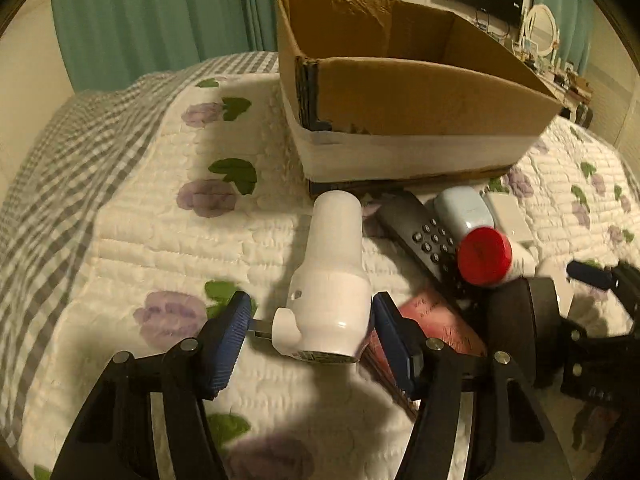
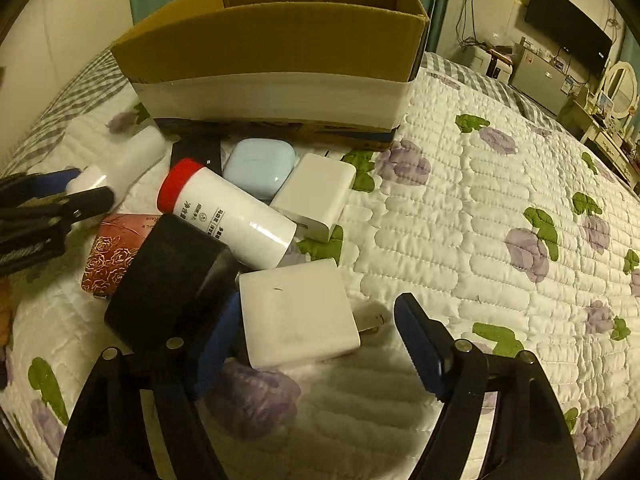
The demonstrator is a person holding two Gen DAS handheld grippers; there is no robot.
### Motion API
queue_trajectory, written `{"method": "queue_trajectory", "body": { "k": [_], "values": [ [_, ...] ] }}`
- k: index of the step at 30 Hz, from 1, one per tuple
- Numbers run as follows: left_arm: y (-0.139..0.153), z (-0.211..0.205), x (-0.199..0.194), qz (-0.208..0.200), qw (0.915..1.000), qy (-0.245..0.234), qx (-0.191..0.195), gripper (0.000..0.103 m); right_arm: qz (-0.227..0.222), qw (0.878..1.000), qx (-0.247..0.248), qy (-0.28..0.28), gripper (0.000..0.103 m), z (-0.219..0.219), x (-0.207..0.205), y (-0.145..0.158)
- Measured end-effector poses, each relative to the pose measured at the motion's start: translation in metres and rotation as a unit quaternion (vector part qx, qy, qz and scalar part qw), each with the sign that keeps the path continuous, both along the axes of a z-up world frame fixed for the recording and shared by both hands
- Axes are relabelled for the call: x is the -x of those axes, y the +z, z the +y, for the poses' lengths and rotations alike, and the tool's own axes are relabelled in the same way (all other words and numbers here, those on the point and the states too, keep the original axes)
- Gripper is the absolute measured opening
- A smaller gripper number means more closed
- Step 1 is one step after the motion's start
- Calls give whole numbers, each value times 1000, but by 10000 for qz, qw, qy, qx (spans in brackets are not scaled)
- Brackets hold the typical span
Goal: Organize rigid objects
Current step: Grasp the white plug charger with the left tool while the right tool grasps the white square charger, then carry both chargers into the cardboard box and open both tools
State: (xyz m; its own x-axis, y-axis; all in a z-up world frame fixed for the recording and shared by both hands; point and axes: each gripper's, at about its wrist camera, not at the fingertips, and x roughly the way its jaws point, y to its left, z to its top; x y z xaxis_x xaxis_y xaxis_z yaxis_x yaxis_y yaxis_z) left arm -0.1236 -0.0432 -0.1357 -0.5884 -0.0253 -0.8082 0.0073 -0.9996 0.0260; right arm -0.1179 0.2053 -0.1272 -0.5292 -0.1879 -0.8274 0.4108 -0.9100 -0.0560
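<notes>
The left claw (image 1: 310,330), spread around the glossy white plastic nozzle-shaped gadget (image 1: 332,276), may slip; the right claw (image 2: 316,334) straddles the white square charger (image 2: 298,314), with the open cardboard box (image 2: 276,52) at twelve o'clock.

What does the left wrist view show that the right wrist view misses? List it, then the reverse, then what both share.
Left wrist only: the remote's keypad, and the left claw open around the white dryer.

Right wrist only: the near charger between the open right claw's fingers, and the rose pattern on the red box.

Both: the carton, red-capped bottle, blue case, far white charger, black box and quilt.
</notes>
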Motion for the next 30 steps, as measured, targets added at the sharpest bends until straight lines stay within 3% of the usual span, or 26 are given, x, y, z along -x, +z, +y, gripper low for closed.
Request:
{"method": "queue_trajectory", "body": {
  "k": [7, 10, 11, 16, 18, 20, 30],
  "values": [
    [-19, 11, 17, -326, 9987, -216, 331, 60, -150, 9998, 149, 6, 78, 1, 2, -4],
    [-14, 12, 12, -212, 9989, -290, 311, 59, -258, 9995, 208, -2, 77, 0, 4, -5],
    [-10, 13, 8, -143, 9990, -271, 323, 59, -274, 9994, 226, 40, 71, -1, 4, -5],
    [22, 11, -23, 279, 9993, -224, 60, 56, -95, 9999, 20, 32, 69, -3, -4, -1],
    [34, 11, -35, 412, 9989, -232, -34, 47, 11, 10000, -40, -6, 69, -1, -10, 4],
    [46, 13, -45, 471, 9983, -332, -125, 26, 81, 9999, -67, -52, 69, 3, -17, 10],
    [57, 18, -59, 529, 9976, -429, -157, 26, 361, 9991, 22, -227, 69, 21, -41, 42]
  ]
}}
